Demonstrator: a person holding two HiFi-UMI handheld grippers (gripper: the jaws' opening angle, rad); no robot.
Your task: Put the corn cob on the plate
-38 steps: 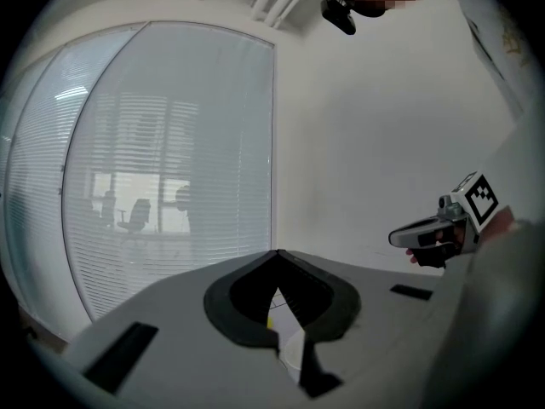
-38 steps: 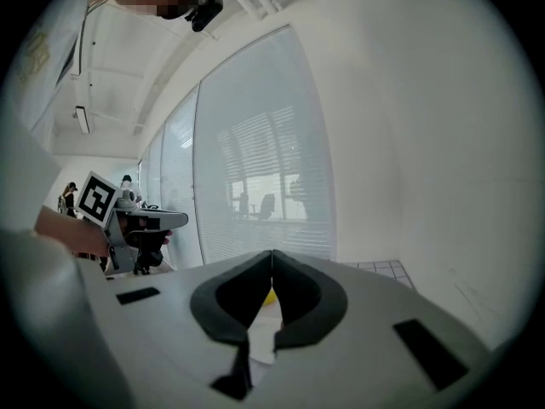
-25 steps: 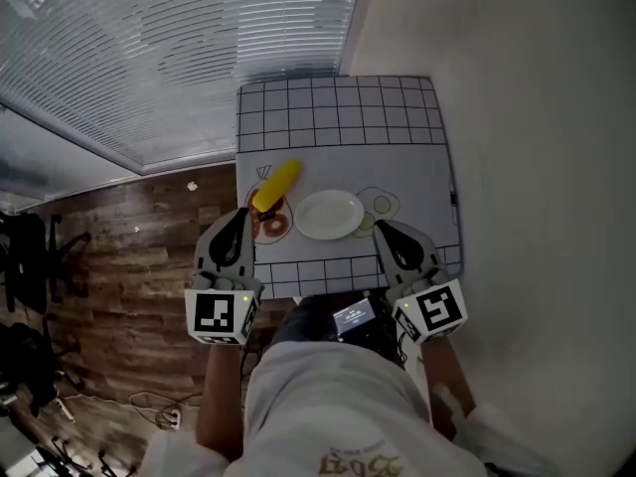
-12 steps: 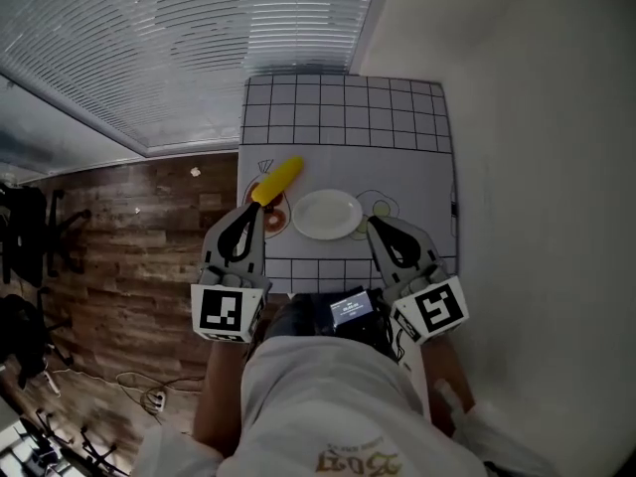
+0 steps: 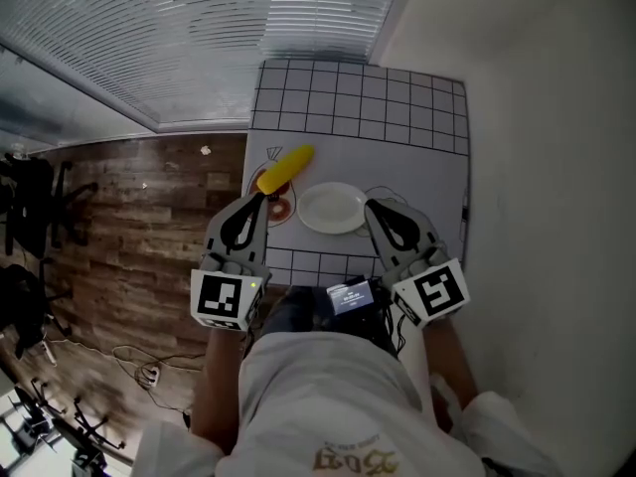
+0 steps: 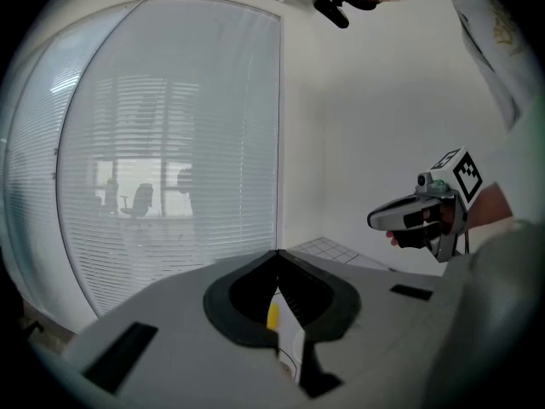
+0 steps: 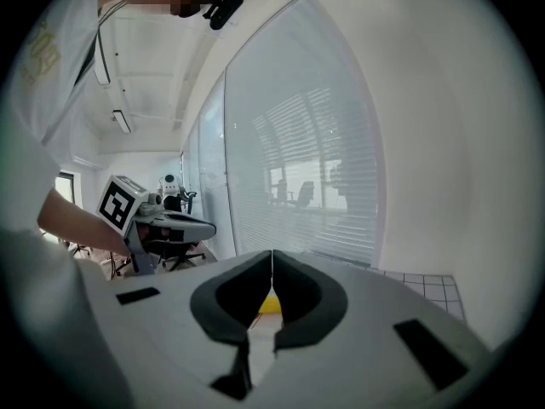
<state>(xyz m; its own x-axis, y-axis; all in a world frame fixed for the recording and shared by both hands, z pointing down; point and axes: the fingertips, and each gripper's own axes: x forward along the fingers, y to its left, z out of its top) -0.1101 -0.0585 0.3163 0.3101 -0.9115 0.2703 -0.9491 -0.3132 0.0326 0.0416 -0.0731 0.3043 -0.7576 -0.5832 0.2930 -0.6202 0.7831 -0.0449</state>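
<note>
1. At the far left I see a wooden floor (image 5: 149, 217) with a dark office chair (image 5: 35, 232) on it. Window blinds (image 5: 199, 38) run across the top.
2. The left hand-held gripper (image 5: 260, 200) sits over the near left part of the bench (image 5: 417, 167). In its own view I read the jaws as pressed together, with nothing between them. Its marker cube (image 5: 225, 301) faces up toward the head camera.
3. The corn cob (image 5: 285, 169) lies on the bench just past that gripper's tips. It is slanted, with its near end toward the bench's left edge and its far end angled away to the right. I cannot tell whether the tips touch it. In the left gripper view a sliver of yellow shows through the opening behind the closed tips.
4. A printed ring picture (image 5: 281, 210) on the bench sheet lies just beside the left gripper's tips, on the near side of the cob.
5. The white plate (image 5: 332, 208) sits to the right of the cob, near it but apart, and between the two grippers' tips.
6. A small lit screen (image 5: 350, 295) shows at the person's waist, below the plate.
7. The right hand-held gripper (image 5: 370, 208) points at the plate's right rim from just beside it. Its jaws are together and hold nothing.
8. A plain pale wall (image 5: 556, 167) fills the right side.
</note>
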